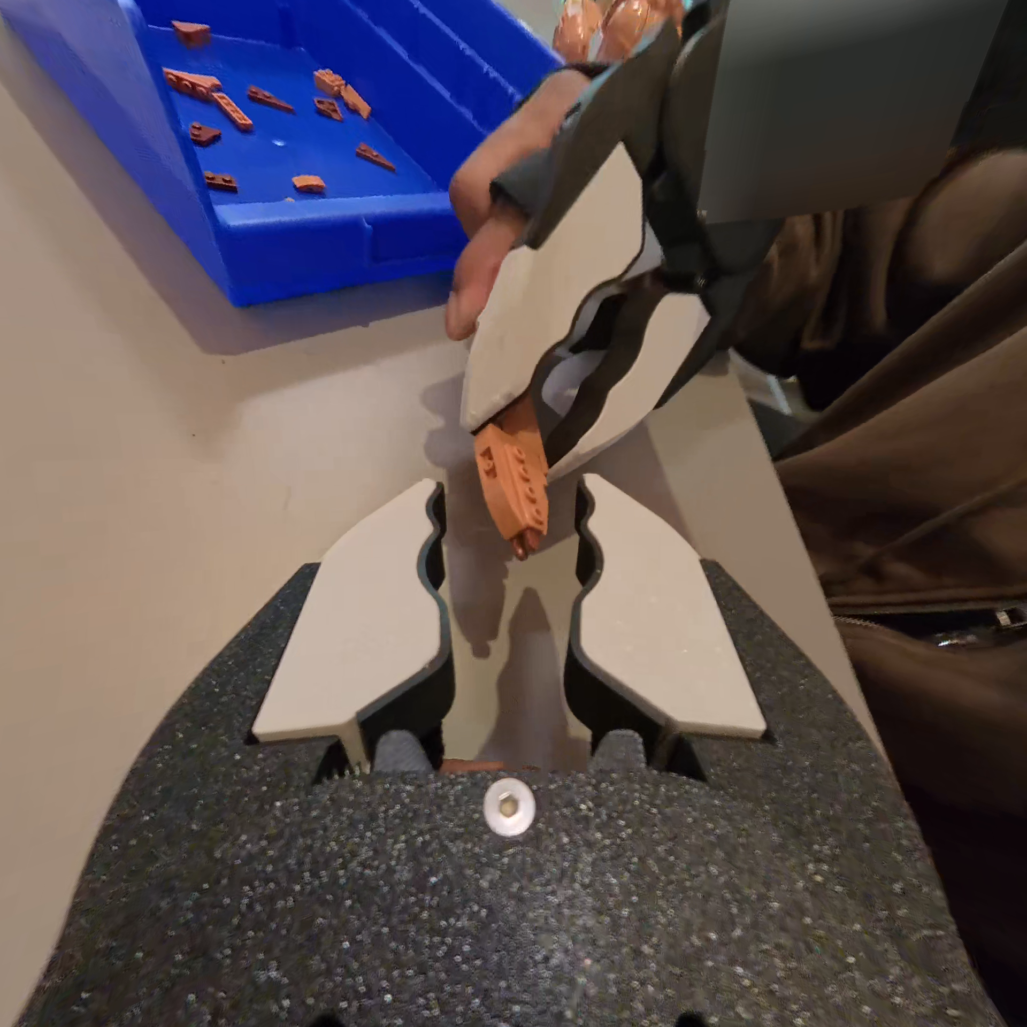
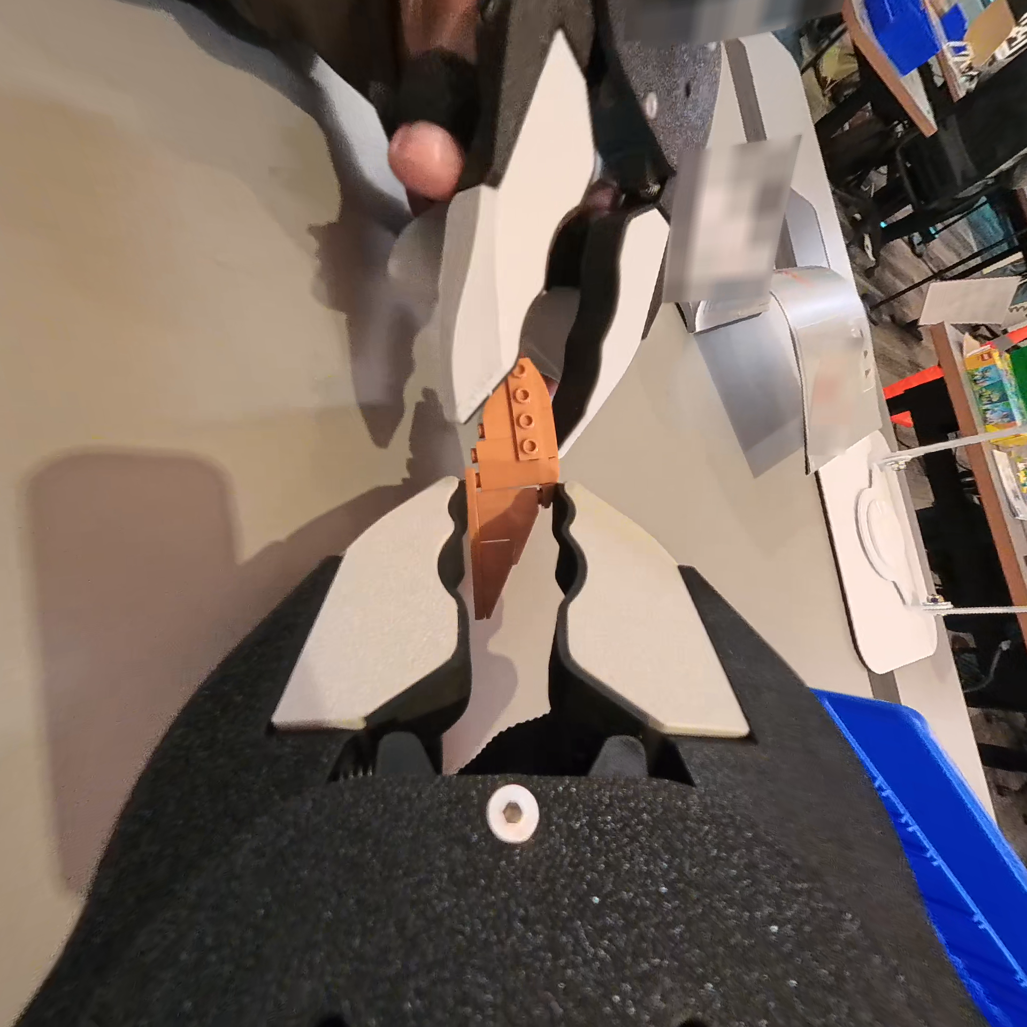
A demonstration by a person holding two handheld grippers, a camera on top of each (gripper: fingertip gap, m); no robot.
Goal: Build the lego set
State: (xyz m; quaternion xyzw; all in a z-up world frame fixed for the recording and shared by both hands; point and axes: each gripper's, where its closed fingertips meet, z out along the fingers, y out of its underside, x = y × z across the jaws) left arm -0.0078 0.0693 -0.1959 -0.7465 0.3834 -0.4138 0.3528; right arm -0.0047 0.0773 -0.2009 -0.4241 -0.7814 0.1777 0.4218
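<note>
An orange-brown Lego assembly (image 1: 514, 489) of stacked wedge plates hangs above the beige table (image 1: 166, 500). My right gripper (image 1: 514, 450) reaches in from the upper right and is shut on its upper end. In the right wrist view the same assembly (image 2: 514, 444) sits pinched between my right gripper's (image 2: 508, 492) fingertips. My left gripper (image 1: 511, 486) is open, its fingertips on either side of the assembly's lower end with a gap on each side. It also shows from above in the right wrist view (image 2: 517, 428).
A blue bin (image 1: 311, 244) at the back left holds several loose orange-brown pieces (image 1: 233, 111); its wall also shows in the right wrist view (image 2: 945, 861). A hand (image 1: 483, 222) holds the right gripper. A brown jacket (image 1: 917, 500) lies past the table's right edge. A silver stand (image 2: 778, 361) stands farther right.
</note>
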